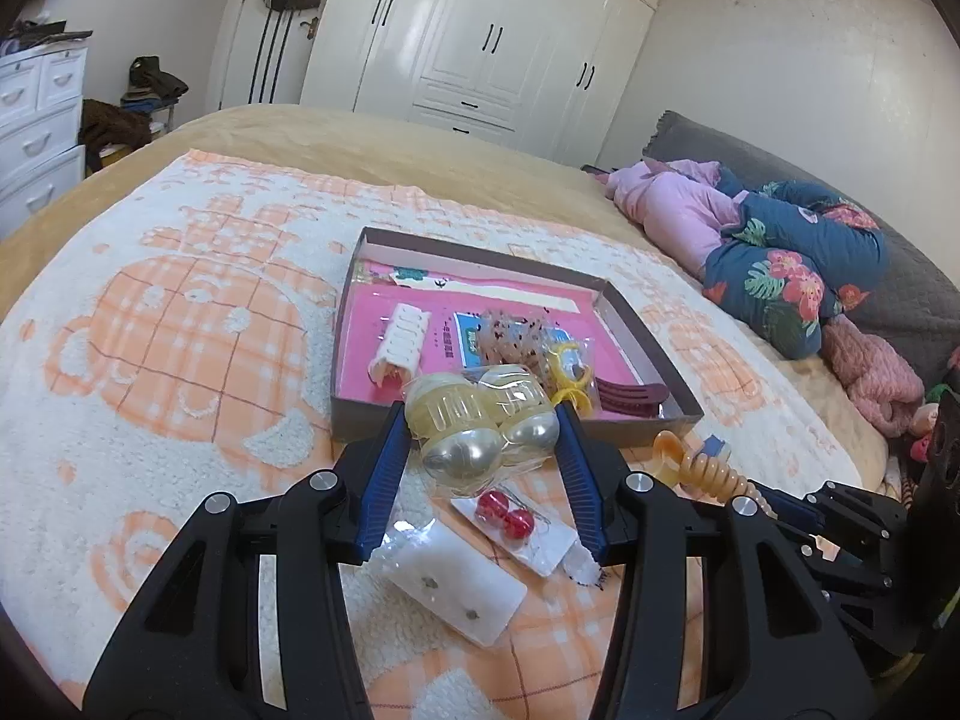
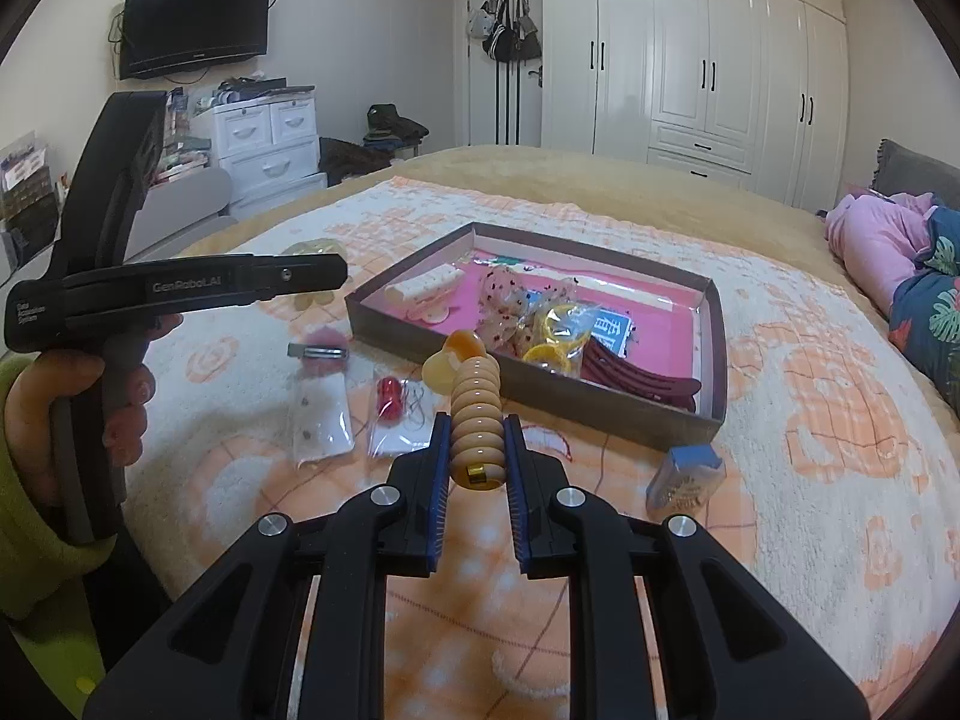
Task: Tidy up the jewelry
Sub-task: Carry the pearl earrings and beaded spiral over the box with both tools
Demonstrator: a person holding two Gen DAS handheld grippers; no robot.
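my left gripper [image 1: 483, 420] clamped on bagged pearl clips [image 1: 480, 426], box [image 1: 516, 417] just ahead, near wall under the bag | my right gripper [image 2: 477, 450] clamped on ribbed amber clip [image 2: 475, 414], long axis pointing at box [image 2: 540, 390], right equally near | red earrings [image 1: 505, 514] loose on towel [image 1: 180, 330] | bed, bedroom, wardrobe [image 2: 690, 48]

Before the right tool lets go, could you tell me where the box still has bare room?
The box has bare pink floor along its right wall, beyond the maroon clip, and some near its far wall. Its middle is crowded around the yellow rings and white clip.
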